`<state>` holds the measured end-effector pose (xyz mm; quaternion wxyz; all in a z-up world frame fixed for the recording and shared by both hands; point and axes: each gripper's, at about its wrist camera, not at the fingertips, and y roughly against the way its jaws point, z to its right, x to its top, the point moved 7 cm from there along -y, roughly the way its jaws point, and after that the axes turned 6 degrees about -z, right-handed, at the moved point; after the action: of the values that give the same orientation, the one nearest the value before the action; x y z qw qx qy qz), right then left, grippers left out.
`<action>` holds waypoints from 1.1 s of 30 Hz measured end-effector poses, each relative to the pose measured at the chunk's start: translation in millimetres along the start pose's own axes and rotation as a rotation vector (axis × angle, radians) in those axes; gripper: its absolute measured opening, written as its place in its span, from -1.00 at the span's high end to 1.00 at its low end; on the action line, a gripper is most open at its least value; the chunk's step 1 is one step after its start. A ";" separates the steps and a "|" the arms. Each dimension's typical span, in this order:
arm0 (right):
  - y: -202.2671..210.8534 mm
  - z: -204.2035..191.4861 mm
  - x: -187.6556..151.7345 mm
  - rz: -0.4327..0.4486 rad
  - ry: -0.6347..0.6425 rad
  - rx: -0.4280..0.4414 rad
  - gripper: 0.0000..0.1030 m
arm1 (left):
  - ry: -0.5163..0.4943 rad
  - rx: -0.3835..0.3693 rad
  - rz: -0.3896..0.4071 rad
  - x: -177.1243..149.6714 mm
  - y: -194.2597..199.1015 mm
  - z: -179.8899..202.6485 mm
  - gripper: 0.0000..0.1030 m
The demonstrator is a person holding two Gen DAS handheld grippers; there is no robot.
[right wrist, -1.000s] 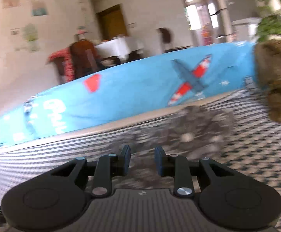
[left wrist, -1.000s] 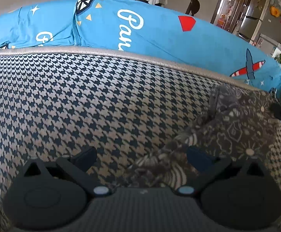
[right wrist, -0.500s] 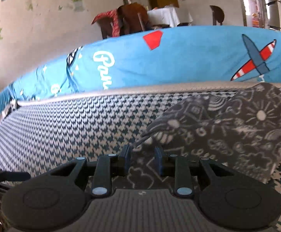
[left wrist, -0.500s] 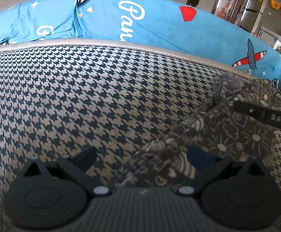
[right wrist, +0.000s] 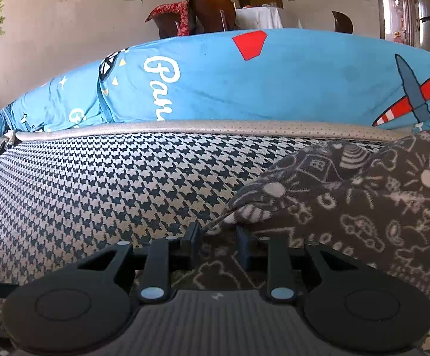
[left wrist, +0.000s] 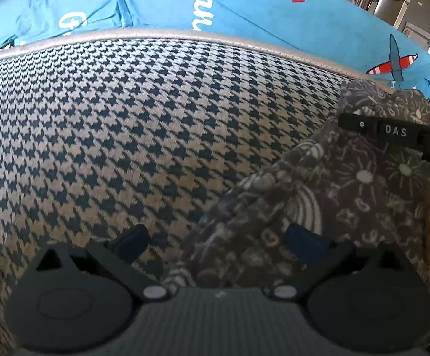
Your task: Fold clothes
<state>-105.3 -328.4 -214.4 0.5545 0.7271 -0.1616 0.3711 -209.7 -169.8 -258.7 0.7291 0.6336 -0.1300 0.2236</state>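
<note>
- Clothes [right wrist: 363, 207]: dark cloth w/ doodles, on checked couch [left wrist: 126, 118].
- Our left gripper [left wrist: 217, 241] is wide open over its edge, prob. to grab.
- Our right gripper [right wrist: 216, 241] pinches a fold, prob. to pull.

Light: bright daylight, glare from my doorway [right wrist: 392, 3] at 1 o'clock.
Edges: strong fisheye bending, dark corners.
Focus: near garment [left wrist: 244, 237] soft.

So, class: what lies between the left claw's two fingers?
Left wrist view: the dark patterned garment and houndstooth cushion lie between its fingers.
</note>
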 end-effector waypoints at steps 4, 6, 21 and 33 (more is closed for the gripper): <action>-4.2 -1.1 -1.7 0.000 0.021 -0.018 0.51 | 0.012 0.028 0.025 3.5 1.6 -4.6 -1.00; -7.8 -2.3 -2.2 0.001 0.035 -0.027 0.52 | 0.010 0.030 0.027 4.8 0.6 -4.7 -1.00; -5.6 -17.0 -6.1 0.040 0.113 -0.055 0.25 | -0.037 0.097 0.066 11.9 -9.9 -12.1 -1.00; 61.0 -16.0 -29.5 0.068 -0.058 0.031 0.24 | -0.023 0.129 0.128 -12.6 -3.2 -15.6 -1.00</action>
<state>-170.4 -339.2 -192.0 0.5254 0.7401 -0.1963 0.3710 -220.5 -156.9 -270.0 0.6696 0.6720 -0.1639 0.2704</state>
